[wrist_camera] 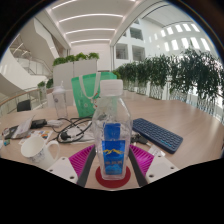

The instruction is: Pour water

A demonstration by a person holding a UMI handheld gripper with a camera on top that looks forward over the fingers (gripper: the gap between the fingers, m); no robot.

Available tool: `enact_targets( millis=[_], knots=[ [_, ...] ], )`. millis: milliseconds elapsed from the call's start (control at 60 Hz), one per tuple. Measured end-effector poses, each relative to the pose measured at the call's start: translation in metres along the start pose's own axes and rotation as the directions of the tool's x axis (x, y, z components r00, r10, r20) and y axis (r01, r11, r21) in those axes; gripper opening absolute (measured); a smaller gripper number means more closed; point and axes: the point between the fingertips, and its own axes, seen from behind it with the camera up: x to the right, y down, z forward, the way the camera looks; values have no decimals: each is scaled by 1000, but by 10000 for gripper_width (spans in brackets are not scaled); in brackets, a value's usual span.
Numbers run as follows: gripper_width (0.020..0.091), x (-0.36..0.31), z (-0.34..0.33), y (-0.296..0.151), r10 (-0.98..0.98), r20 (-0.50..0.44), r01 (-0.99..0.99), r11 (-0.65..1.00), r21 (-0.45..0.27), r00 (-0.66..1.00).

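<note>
Gripper view: my open gripper (pixel 112 160) flanks the bottle (pixel 112 130); I'd squeeze squarely at the label first.

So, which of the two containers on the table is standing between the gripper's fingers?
The water bottle with the blue label and white cap stands between the fingers. The white cup lies tipped on the table, off to the side beyond them.

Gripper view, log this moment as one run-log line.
task: pour water | water bottle: upright, capped, between jaws on red coaster | gripper: open | paper cup: beside bottle on table | pour: not started
</note>
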Motion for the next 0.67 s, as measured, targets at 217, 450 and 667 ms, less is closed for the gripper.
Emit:
enact_targets(
  millis=[217, 450, 667],
  knots=[
    [828, -29, -104, 3, 6, 43, -4, 999, -41, 999],
    [832, -80, -259, -8, -38, 48, 42, 996, -84, 998],
    [831, -133, -382, -39, 3, -15, -4, 1000, -23, 1000]
  ],
)
